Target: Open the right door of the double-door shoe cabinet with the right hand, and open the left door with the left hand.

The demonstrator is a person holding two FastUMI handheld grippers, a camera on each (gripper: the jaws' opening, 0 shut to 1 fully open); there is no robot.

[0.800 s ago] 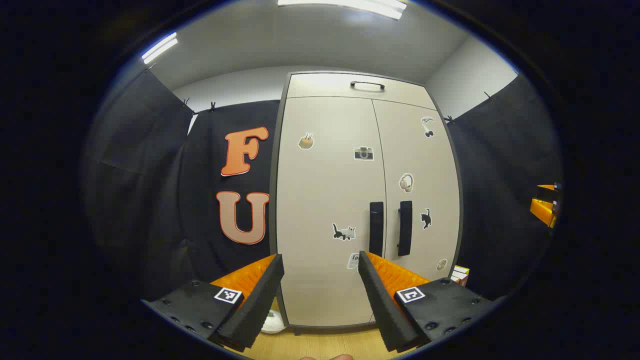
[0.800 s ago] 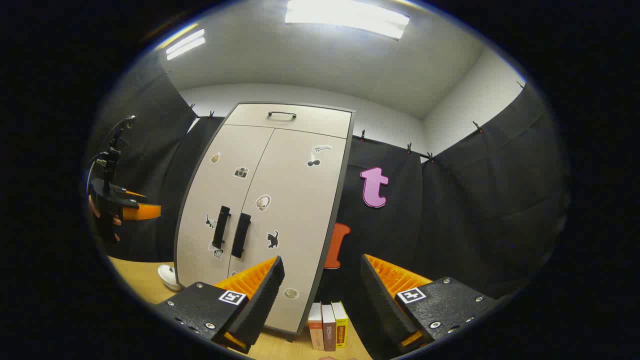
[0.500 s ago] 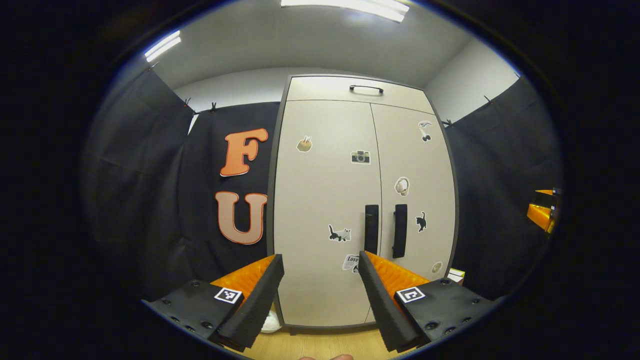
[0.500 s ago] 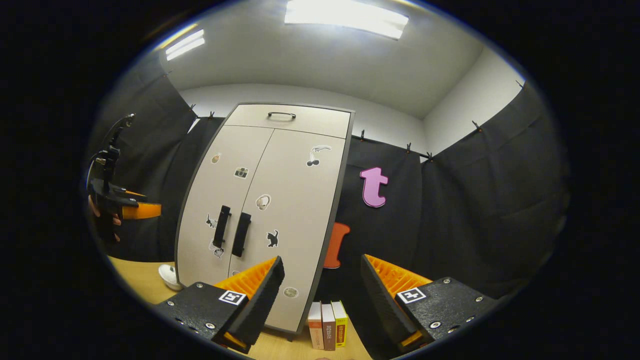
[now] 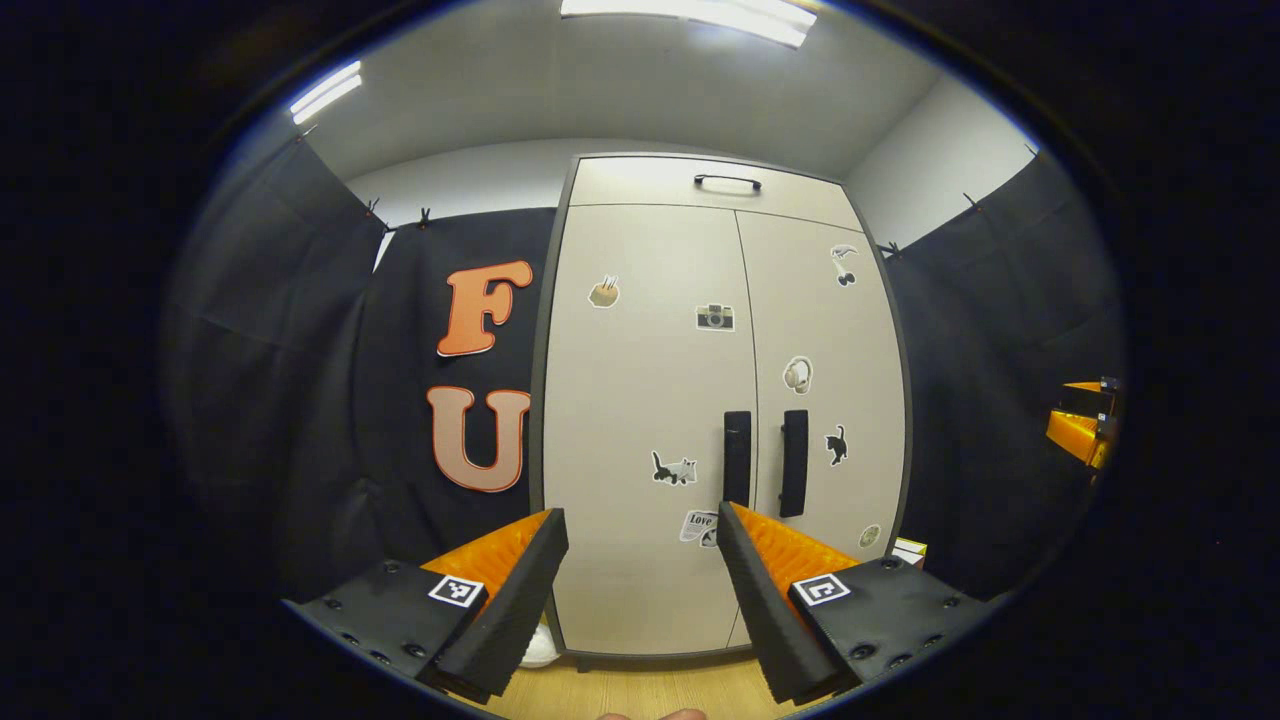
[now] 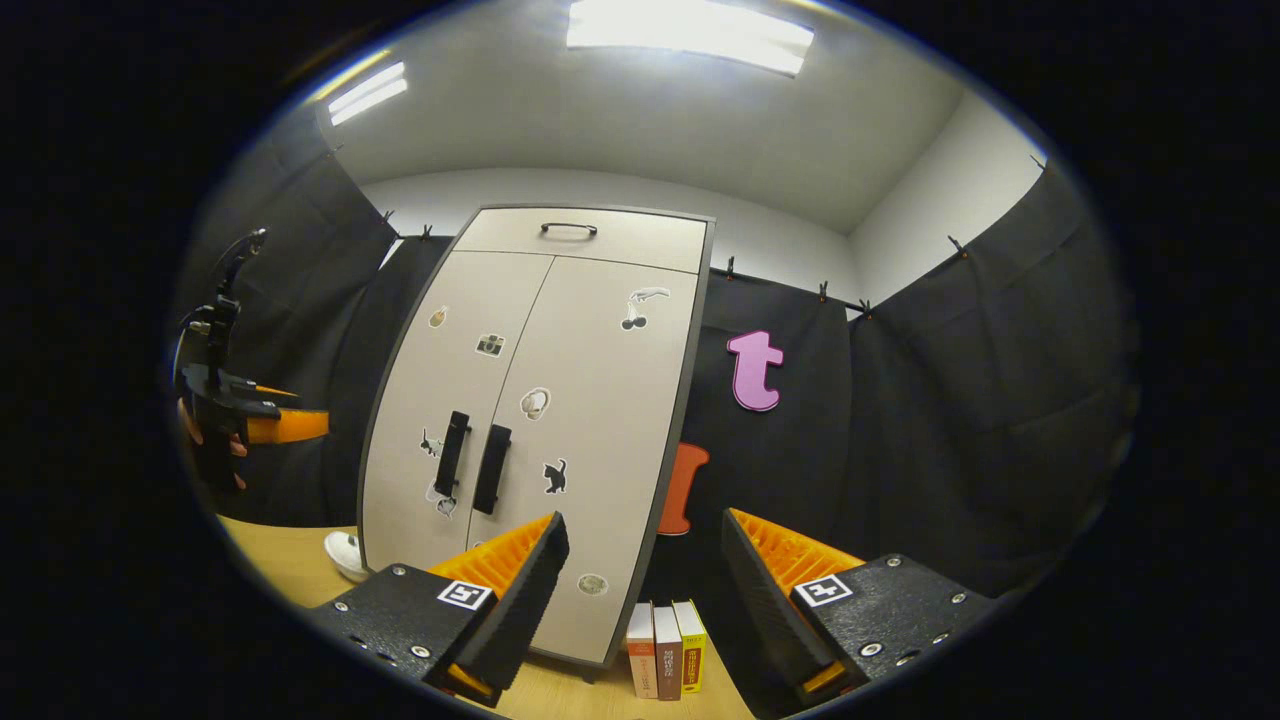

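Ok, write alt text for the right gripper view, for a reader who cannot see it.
A closed double-door shoe cabinet stands ahead, its two dark handles side by side at the centre seam. The right tongs hang open and empty in the foreground, apart from it. Three books stand at its base, and the left tongs show far left.

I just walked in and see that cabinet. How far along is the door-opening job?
Nothing looks done yet: the right door and left door are both shut. In hand: the right gripper and left gripper are open, short of the handles, touching nothing. Left: grip the right handle, pull, then the left handle.
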